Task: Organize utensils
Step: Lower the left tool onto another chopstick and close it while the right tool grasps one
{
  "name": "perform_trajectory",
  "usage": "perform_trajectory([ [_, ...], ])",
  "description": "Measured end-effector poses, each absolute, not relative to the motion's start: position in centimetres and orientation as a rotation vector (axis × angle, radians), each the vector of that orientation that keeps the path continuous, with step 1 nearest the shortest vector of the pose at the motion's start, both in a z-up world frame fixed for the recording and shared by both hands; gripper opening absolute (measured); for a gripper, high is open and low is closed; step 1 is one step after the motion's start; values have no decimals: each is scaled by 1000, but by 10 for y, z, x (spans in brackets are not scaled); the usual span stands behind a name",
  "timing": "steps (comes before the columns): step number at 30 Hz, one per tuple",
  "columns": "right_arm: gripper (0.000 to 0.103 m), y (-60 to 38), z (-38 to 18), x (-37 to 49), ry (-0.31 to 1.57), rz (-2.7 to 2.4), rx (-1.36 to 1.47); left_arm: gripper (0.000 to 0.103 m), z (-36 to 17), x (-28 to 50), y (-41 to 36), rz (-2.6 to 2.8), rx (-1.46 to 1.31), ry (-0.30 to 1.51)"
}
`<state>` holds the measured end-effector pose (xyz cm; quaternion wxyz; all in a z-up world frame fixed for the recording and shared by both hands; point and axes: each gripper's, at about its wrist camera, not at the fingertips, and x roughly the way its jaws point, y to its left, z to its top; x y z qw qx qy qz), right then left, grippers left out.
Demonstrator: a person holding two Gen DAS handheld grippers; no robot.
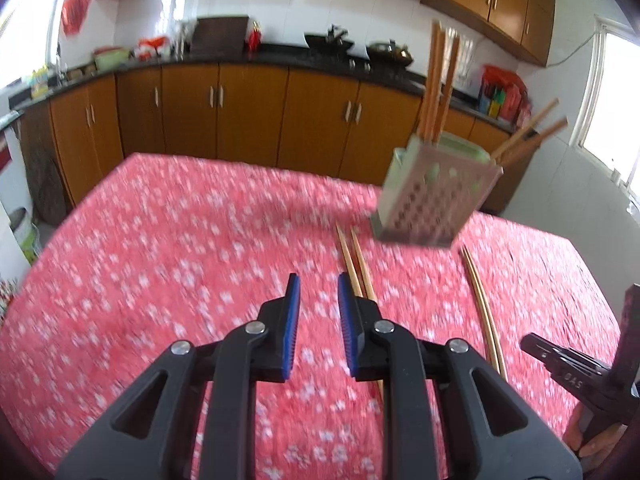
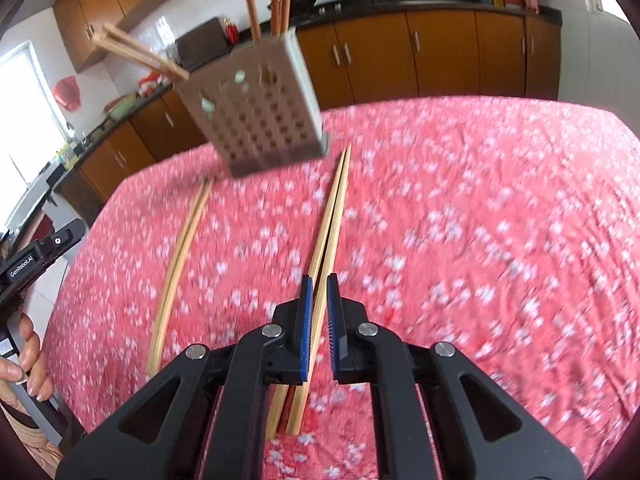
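Across nearly the whole of both views spreads a table [image 1: 160, 240] under a red cloth with white flowers; wooden kitchen cabinets [image 1: 248, 112] and a dark countertop run along the far wall. On the far part of the table stands a perforated utensil holder [image 1: 432, 204], pale and square, with several chopsticks in the holder [image 1: 438, 80] standing upright and a few leaning out to one side. Two pairs lie flat on the cloth in front of it, well apart from each other. One pair of chopsticks [image 2: 328, 232] runs from just near the holder's base back toward the right gripper [image 2: 319, 292]; its blue-padded jaws stand a little apart, astride that pair, and whether the pads touch the wood I cannot tell. The other pair of chopsticks [image 2: 180, 248] lies to the left in the right wrist view. The left gripper [image 1: 318, 292] hovers over the cloth with jaws spread and nothing between them.
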<state>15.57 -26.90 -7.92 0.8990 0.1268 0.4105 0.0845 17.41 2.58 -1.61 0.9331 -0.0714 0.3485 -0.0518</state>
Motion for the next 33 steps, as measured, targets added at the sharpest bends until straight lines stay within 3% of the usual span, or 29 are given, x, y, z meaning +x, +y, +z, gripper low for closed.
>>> perform_trajectory([
  [25,7,-271,-104,174,903,45,199,21,-63,172,-3,-234,-169,885],
  [33,8,-286,-104,175,904,11,231,15,-76,173,-27,-267,-101,932],
])
